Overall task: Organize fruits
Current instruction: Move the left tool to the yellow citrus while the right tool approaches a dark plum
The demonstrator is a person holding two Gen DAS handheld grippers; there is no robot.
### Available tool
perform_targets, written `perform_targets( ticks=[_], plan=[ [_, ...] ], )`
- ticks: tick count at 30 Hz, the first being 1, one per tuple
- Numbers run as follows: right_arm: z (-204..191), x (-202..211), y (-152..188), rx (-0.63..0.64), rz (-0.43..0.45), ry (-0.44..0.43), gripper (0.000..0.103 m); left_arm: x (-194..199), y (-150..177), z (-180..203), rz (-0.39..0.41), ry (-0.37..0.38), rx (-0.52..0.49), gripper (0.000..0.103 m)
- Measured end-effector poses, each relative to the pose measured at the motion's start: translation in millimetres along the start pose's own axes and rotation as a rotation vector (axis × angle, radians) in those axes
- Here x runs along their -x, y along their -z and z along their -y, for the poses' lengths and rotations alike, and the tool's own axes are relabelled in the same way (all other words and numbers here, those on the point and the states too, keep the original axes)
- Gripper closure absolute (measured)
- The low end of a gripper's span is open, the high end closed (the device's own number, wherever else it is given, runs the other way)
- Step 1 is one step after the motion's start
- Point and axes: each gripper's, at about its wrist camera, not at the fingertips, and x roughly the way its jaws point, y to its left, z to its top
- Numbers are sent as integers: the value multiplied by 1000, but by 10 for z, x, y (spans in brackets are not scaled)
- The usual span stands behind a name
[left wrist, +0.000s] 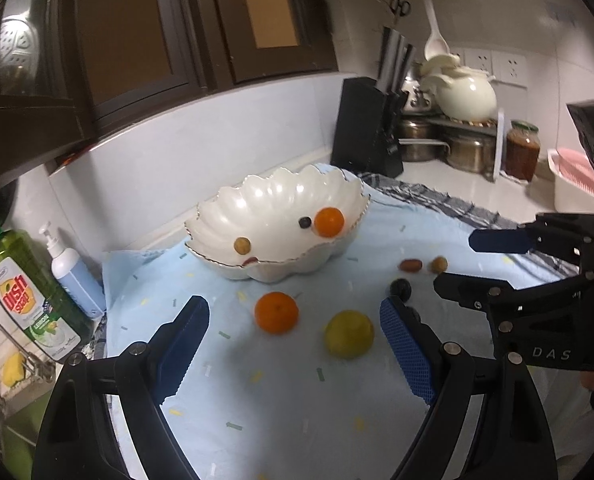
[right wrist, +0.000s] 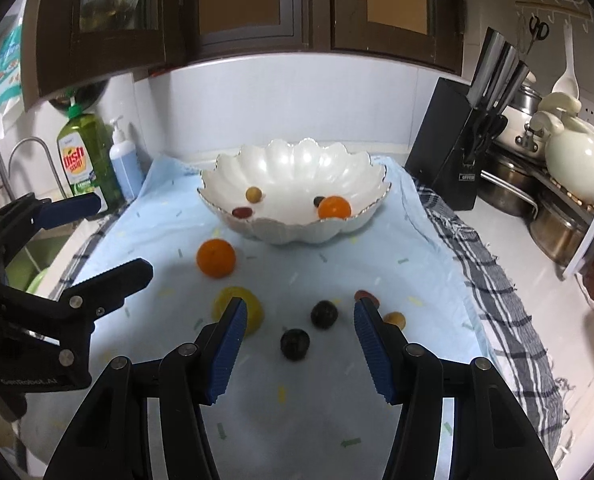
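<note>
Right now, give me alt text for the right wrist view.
The open right gripper hovers over two dark fruits on a light blue cloth. Behind sits a white scalloped bowl holding an orange and small fruits.

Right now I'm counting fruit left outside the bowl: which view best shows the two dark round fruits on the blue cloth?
The right wrist view: both dark round fruits lie unobstructed. The left wrist view shows one clearly; the other is mostly hidden behind a tong finger.
</note>
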Motion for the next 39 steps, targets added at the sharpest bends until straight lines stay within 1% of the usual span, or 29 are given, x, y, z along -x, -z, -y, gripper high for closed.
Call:
perform_targets(
  ticks=[9,13,19,21,24,27,33,35,39],
  plan=[
    [-21,-223,139,6,-46,8,47,-294,169,79,-40,69,-54,17],
    [-31,-342,190,9,-74,6,52,-440,235,113,-68,96,-70,22],
    [-25,-521,251,10,-113,-3,56,-619,297,184,-104,134,-87,25],
    [-8,-583,266,3,-125,-10,60,-658,307,214,-109,139,-97,27],
    [20,-651,279,-9,-137,-15,63,-735,314,252,-120,153,-106,29],
    [55,-713,294,-20,-149,-23,64,-804,322,276,-133,168,-106,30],
    [92,-797,298,-27,-160,-49,66,-907,331,310,-162,200,-102,39],
    [92,-813,294,-20,-159,-53,66,-935,331,313,-171,205,-96,43],
    [97,-846,285,-20,-164,-75,66,-987,328,302,-187,226,-79,48]
  ],
)
